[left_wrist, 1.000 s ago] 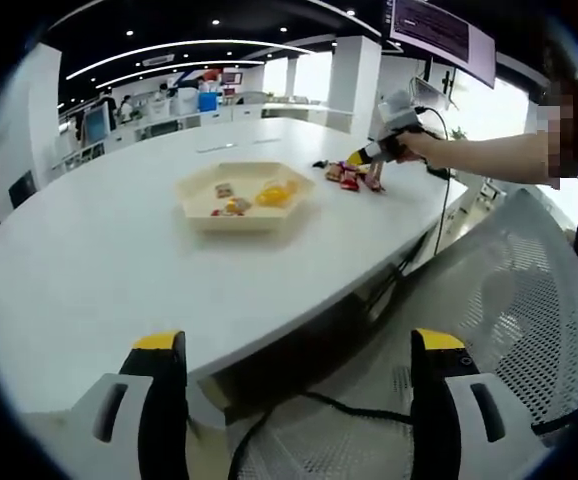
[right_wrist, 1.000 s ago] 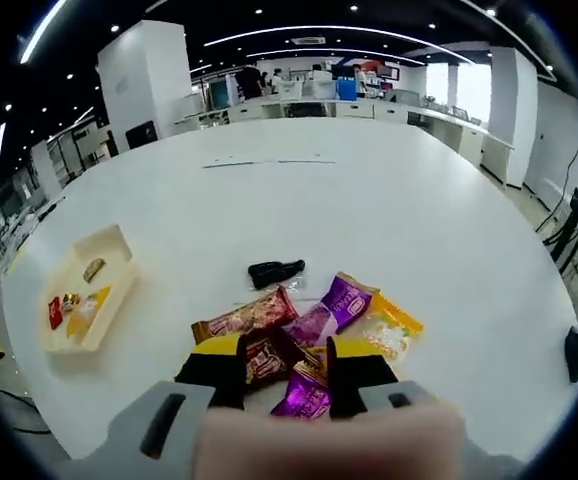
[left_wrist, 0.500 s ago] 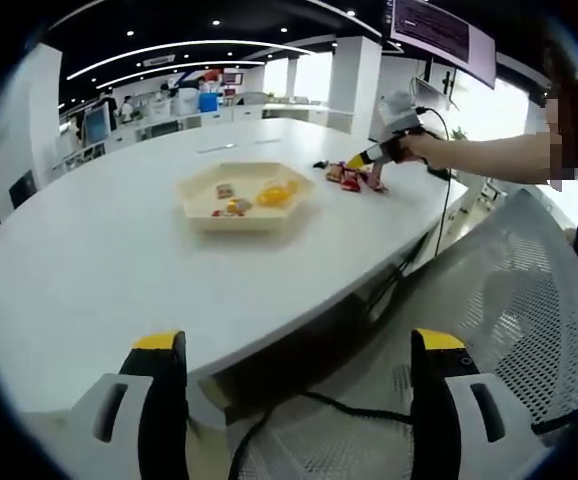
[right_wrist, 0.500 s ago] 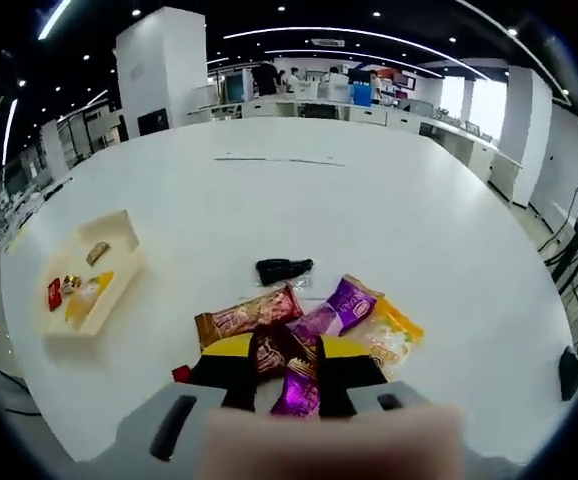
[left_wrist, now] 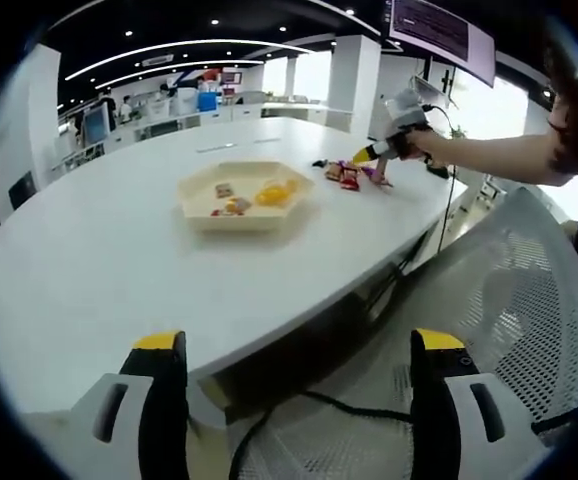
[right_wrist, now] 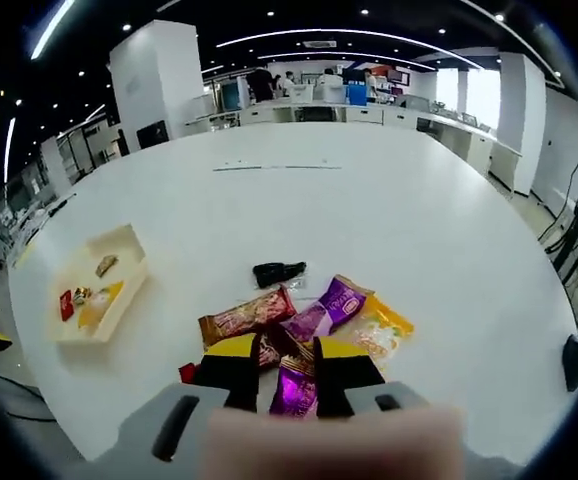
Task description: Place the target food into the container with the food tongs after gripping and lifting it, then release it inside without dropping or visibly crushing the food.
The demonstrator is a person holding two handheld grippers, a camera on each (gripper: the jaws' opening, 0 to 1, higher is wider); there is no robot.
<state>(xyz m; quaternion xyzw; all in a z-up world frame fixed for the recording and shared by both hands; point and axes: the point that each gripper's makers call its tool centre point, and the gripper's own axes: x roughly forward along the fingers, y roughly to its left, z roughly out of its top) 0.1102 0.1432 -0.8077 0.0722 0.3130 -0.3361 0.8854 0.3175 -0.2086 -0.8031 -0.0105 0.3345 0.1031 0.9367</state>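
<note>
A pile of wrapped snacks (right_wrist: pixel 309 315) lies on the white table (right_wrist: pixel 369 200): a brown-red bar (right_wrist: pixel 244 315), purple packets, a yellow packet (right_wrist: pixel 387 330) and a black one (right_wrist: pixel 279 272). My right gripper (right_wrist: pixel 287 352) is at the pile's near side, jaws shut on a purple packet (right_wrist: pixel 294 388). In the left gripper view that right gripper (left_wrist: pixel 372 153) is held by a person's arm just over the snack pile (left_wrist: pixel 349 176). The beige tray (left_wrist: pixel 197 205) (right_wrist: pixel 121 245) holds a few snacks. My left gripper (left_wrist: pixel 299 342) hangs open off the table's near edge, holding nothing.
A white mesh chair (left_wrist: pixel 509 300) stands to the right of my left gripper, with a black cable (left_wrist: pixel 299 402) below the table edge. A small red wrapper (right_wrist: pixel 186 372) lies beside the right jaws. A dark object (right_wrist: pixel 572 356) sits near the table's right edge.
The right jaws have drawn closer together around the purple packet, and the right gripper has risen slightly over the pile. The left gripper has stayed still.
</note>
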